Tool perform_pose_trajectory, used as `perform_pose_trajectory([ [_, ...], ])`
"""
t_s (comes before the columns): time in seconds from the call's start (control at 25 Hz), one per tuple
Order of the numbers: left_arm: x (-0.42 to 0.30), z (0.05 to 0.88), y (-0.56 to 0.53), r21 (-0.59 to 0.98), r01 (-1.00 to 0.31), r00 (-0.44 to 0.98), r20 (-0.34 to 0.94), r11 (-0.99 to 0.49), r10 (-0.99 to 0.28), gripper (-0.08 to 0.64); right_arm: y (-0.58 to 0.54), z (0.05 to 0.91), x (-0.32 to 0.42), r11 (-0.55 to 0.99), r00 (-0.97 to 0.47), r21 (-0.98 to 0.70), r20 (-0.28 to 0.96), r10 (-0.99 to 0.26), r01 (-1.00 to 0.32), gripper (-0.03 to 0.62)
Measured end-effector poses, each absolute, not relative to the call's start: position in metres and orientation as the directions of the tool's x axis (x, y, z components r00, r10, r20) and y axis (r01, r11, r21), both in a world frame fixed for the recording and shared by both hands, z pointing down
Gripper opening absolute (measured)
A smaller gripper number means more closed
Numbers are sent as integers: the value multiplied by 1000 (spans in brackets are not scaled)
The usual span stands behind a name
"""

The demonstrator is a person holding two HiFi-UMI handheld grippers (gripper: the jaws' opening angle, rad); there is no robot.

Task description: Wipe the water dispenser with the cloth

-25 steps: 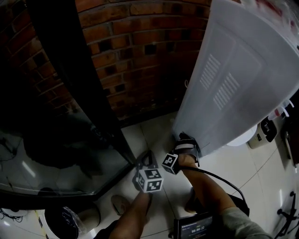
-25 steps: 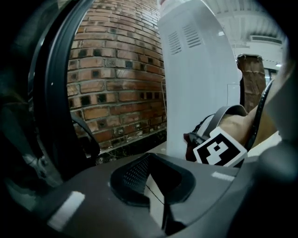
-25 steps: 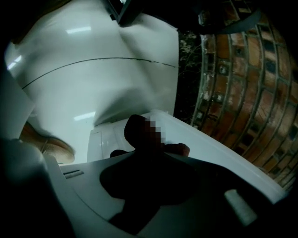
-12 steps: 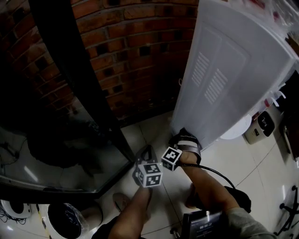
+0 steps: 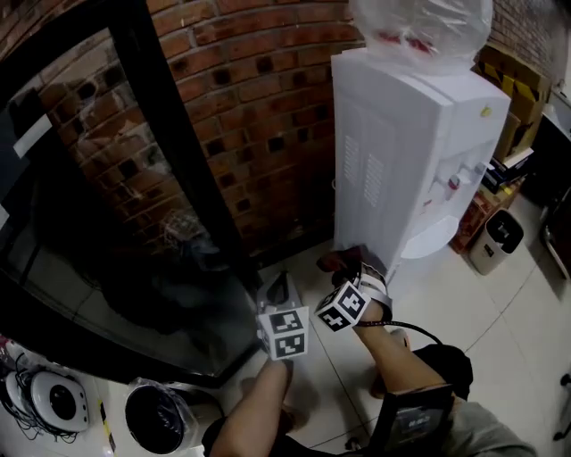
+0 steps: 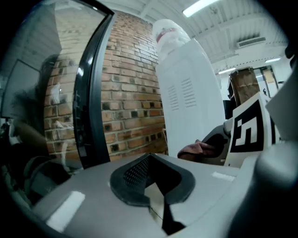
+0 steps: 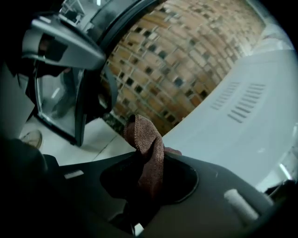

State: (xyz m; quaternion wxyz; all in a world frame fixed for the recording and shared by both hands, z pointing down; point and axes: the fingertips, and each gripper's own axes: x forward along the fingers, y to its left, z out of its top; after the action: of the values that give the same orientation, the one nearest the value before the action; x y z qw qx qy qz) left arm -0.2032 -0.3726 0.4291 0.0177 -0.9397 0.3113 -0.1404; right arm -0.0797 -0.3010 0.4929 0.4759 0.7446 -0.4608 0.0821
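Head view now takes in the whole water dispenser (image 5: 401, 134), from its foot on the tiled floor (image 5: 500, 312) to the bagged bottle (image 5: 419, 27) on top, where a second ago only its lower side panel showed. It stands at the floor's edge against the brick wall (image 5: 259, 116). The cloth (image 7: 146, 148), a brownish-red rag, is clenched in the right tongs (image 5: 355, 266) and sticks up from between the jaws. Both pairs of tongs have come up from low by the dispenser's foot, and the right pair has rolled over. The cloth now hangs close to the lower front corner of the vented side panel, though whether it touches the panel I cannot tell. I judge that the low pass is over and the wipe is moving up the panel, with most of the white casing left to do. The left tongs (image 5: 279, 290) are closed on nothing and wait just beside the right pair.

No brand shows on the casing. The bottle's red label is smeared by the plastic bag (image 5: 446, 40), so it cannot be read. Each marker cube (image 5: 287, 332) carries only black-and-white squares. The screen (image 5: 412, 427) at the person's chest is too small to read.
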Motion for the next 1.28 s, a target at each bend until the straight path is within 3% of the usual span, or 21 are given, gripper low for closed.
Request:
perform_pose_trajectory([
  [0.32, -182, 317, -341, -58, -557, 823, 98, -828, -560, 0, -285, 295, -83, -400, 612, 613, 177, -771, -681, 110],
  [0.6, -152, 203, -320, -58, -488, 873, -51, -871, -486, 0, -255, 112, -75, -602, 646, 592, -170, -744, -537, 110],
  [0.92, -137, 145, -319, -108, -482, 875, -105, -869, -473, 0, -250, 70, -51, -636, 700, 616, -184, -690, -465, 110],
  [1.28, -124, 201, -311, -102, -472, 881, -25, -876, -472, 0, -247, 142, -45, -579, 704, 617, -55, -708, -533, 109],
])
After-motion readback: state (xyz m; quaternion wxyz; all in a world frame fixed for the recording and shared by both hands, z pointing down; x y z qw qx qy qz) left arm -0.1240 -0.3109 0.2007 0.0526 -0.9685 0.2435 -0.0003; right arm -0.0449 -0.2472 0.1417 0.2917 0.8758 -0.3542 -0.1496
